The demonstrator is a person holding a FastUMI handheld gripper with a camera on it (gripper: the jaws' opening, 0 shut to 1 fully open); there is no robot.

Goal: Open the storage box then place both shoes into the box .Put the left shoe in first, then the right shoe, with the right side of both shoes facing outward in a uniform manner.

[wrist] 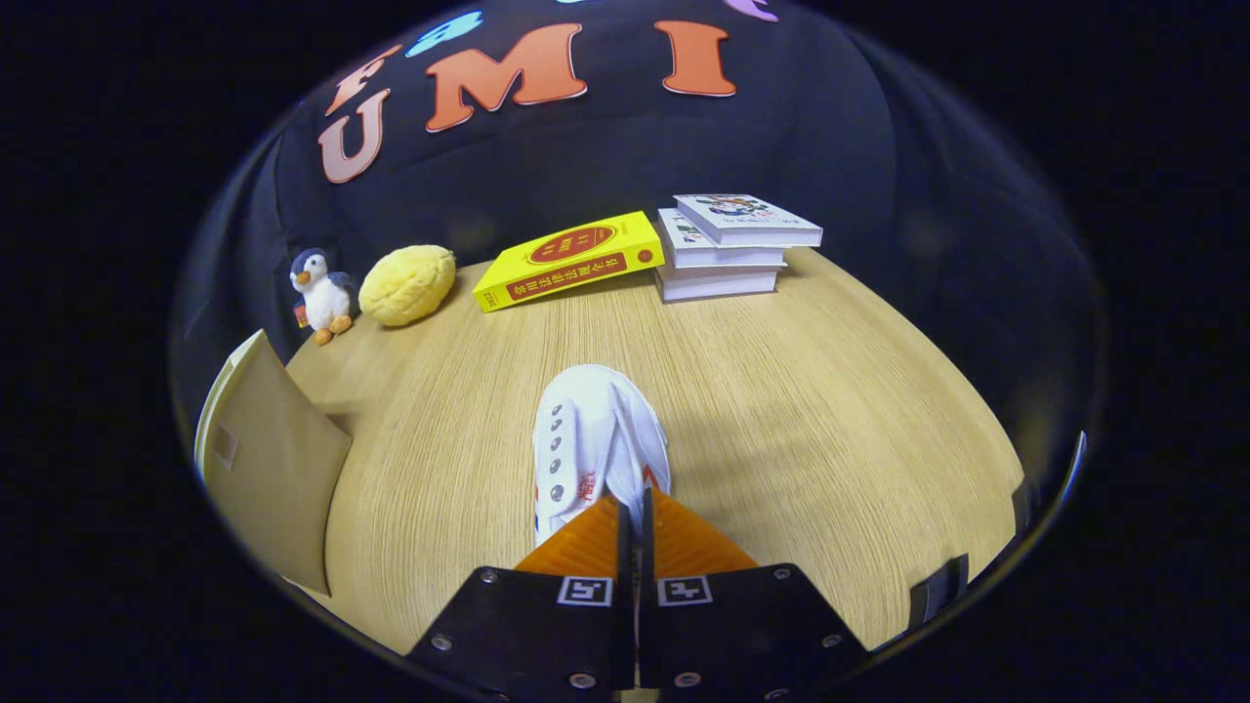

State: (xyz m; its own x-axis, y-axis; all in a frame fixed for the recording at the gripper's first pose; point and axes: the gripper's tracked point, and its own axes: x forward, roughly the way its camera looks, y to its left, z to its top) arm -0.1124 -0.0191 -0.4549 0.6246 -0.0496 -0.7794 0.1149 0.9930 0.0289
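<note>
A white canvas shoe (591, 439) with metal eyelets and red markings lies just ahead of my fingers, toe pointing away toward the books. My gripper (633, 500) is shut on the rear rim of the shoe, and only a thin slit shows between the two fingers. The fingers hide the shoe's heel. Whether the shoe rests on the wooden table (830, 410) or hangs just above it I cannot tell. A beige storage box (269, 464) stands to the left of the shoe, and one flat panel of it faces me.
Beyond the shoe a yellow book (571, 259) leans against a stack of three white books (728, 249). A yellow plush (407, 284) and a small penguin toy (319, 293) sit at the table's far left, behind the box.
</note>
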